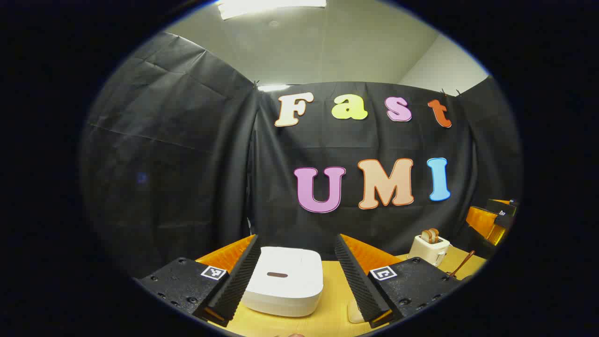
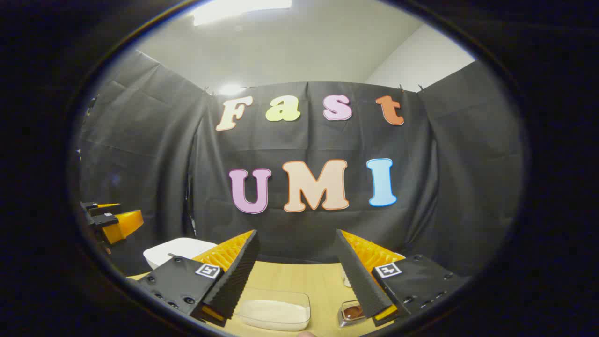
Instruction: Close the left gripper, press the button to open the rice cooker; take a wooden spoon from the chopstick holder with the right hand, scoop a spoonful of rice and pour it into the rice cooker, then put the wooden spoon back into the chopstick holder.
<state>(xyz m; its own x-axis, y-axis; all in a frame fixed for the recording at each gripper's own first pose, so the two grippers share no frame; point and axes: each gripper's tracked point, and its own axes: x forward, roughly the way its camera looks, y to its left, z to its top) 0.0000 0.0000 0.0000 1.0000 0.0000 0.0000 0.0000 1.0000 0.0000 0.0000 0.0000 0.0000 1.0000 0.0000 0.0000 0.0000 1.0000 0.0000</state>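
You have one white rice cooker (image 1: 284, 281) on the bench (image 1: 334, 299), with its lid down. One toaster (image 1: 428, 249) stands at the back, with two slices of bread (image 1: 430, 235) in it. One wooden spoon (image 1: 461, 265) leans beside it. In your right gripper view there is one clear tray of rice (image 2: 273, 309) and one small clear dish (image 2: 351, 312) of something brown.

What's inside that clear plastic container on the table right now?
The clear container holds a shallow layer of white rice, seen between the open right gripper fingers. Its left end is covered by a finger.
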